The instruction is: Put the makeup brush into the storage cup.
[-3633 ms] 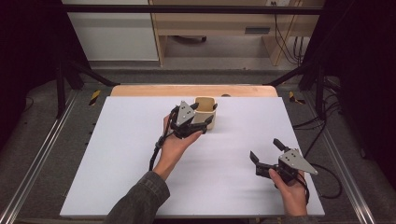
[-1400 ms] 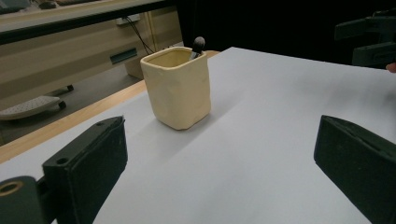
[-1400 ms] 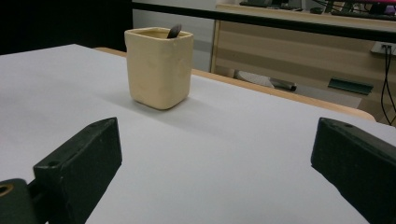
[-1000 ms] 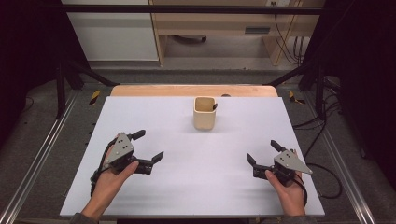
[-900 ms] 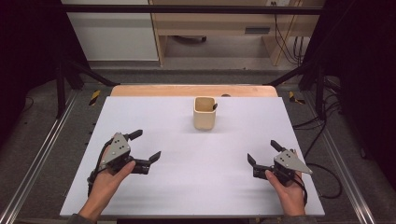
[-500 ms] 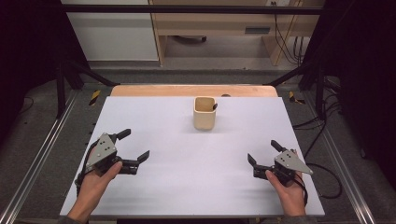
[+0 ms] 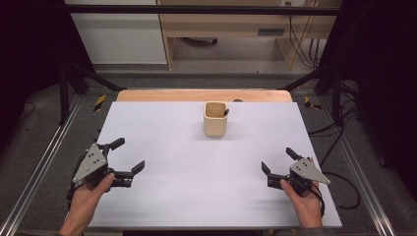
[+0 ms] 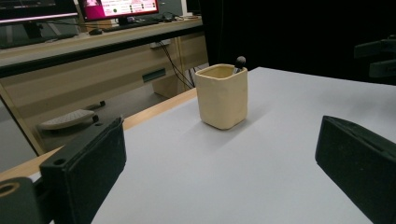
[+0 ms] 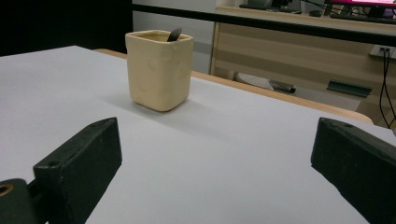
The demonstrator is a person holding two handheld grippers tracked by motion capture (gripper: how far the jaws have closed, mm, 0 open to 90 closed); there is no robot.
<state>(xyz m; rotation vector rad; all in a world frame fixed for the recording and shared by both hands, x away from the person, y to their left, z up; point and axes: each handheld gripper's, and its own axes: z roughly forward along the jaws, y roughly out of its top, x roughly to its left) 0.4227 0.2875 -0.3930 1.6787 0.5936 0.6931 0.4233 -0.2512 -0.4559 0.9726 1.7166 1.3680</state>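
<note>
While the cream-coloured, square-sided ceramic cup point(image 7: 216, 119) stands upright at the far middle of the white tabletop point(image 7: 196, 187), close to the strip of bare wood along the far edge, nothing touches it. A dark, round-ended stick or spoon handle point(image 8: 240, 61) leans out of its far right corner as the high view shows it; what it is exactly I cannot tell, since just the tip rises above the rim. The cup looks settled and square on the surface, casting a soft shadow, with bare tabletop all round it. Well apart from it, near the person's edge, the left gripper point(image 7: 129, 158) sits in the left hand point(image 7: 83, 201) toward the left front corner, its black fingers point(image 8: 88, 161) spread wide and holding nothing, aimed across at the cup. The right gripper point(image 7: 276, 161) mirrors it at the right front, held by the right hand point(image 7: 302, 204), its fingers point(image 9: 79, 161) likewise parted and empty, the cup framed between them at a distance. Judging by this, the work sits at a pause with both tools parked clear of the cup: either a placing is finished or a fresh reach is about to start. Any next move would call for one gripper to travel forward across the open tabletop, fingers wide enough to straddle the cup's flat walls.
</note>
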